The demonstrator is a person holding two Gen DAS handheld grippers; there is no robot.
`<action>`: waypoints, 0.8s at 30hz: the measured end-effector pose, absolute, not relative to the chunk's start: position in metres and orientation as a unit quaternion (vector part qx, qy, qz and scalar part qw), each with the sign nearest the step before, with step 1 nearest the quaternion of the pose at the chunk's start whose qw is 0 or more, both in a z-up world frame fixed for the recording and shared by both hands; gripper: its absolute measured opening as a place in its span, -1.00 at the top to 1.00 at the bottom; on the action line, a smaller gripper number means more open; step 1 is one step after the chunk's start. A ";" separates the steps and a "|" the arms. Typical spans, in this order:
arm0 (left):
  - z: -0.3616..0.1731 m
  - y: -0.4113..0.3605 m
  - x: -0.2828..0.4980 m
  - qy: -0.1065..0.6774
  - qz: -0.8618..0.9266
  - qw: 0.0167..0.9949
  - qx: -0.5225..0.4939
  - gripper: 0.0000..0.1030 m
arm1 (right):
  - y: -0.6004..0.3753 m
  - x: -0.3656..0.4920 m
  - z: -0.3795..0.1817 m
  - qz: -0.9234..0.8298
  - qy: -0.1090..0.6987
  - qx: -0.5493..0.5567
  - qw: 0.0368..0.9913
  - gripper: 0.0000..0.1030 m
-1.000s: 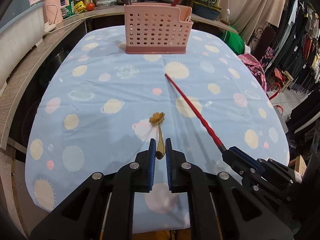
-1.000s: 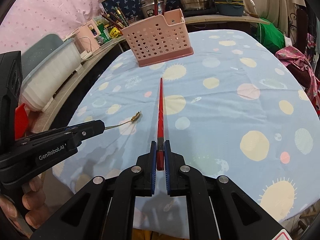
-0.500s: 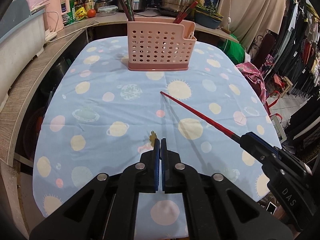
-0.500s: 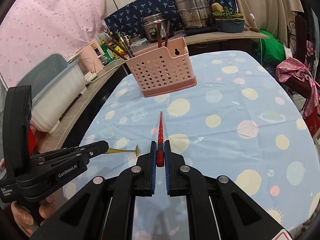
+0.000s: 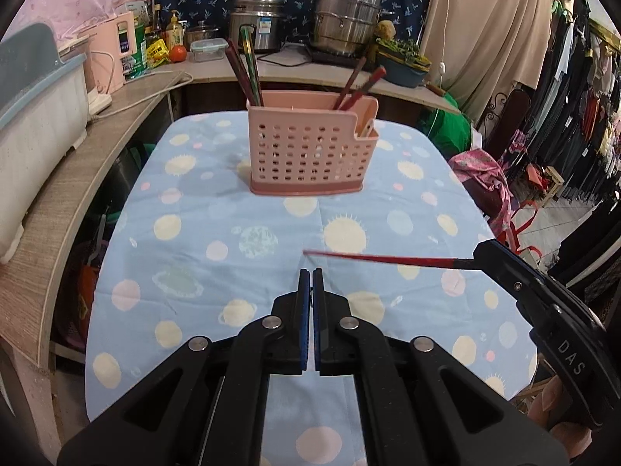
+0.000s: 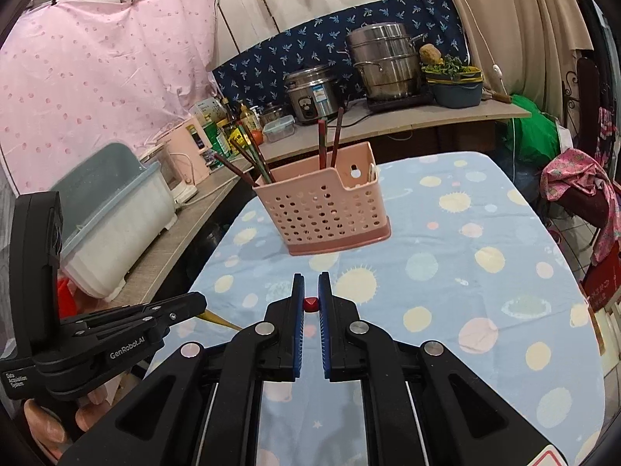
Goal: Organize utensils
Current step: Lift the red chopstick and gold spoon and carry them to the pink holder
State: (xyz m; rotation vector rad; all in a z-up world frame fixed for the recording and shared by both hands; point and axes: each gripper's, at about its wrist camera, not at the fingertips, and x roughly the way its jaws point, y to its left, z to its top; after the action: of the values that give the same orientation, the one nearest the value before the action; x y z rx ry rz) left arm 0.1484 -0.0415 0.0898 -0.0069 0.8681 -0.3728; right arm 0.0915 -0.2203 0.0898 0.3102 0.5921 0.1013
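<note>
A pink perforated utensil basket [image 5: 310,151] stands at the far end of the table and holds several chopsticks; it also shows in the right wrist view [image 6: 324,209]. My left gripper [image 5: 311,273] is shut on a thin gold spoon, whose handle [image 6: 219,319] shows only in the right wrist view, beyond the left gripper [image 6: 200,303]. My right gripper [image 6: 310,277] is shut on a red chopstick [image 6: 309,304], seen end-on. In the left wrist view the chopstick [image 5: 388,259] points left from the right gripper [image 5: 479,258], above the cloth.
The table has a blue cloth with planets [image 5: 202,233]. A wooden counter [image 5: 62,178] runs along the left with a grey-lidded bin [image 6: 116,209]. Pots and a rice cooker [image 6: 314,93] stand on the back counter. Clothes hang at the right.
Both grippers have lifted and tilted up, carrying the spoon and the chopstick off the cloth. The basket now sits nearer the middle of both views.
</note>
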 end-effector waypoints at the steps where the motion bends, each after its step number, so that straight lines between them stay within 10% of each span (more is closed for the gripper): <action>1: 0.094 -0.041 0.151 0.414 -0.179 0.892 -0.005 0.98 | -0.220 0.095 0.095 0.050 0.285 0.150 0.945 0.86; 24: 0.208 -0.036 0.270 0.340 -0.185 0.920 -0.059 0.98 | -0.233 0.213 0.237 0.067 0.139 0.148 0.977 0.86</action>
State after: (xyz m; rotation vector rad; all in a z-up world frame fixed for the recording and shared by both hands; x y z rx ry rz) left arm 0.2704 -0.0359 0.2075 -0.1209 0.6984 -0.3810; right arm 0.2132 -0.2326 0.2365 0.2975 0.2794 0.1356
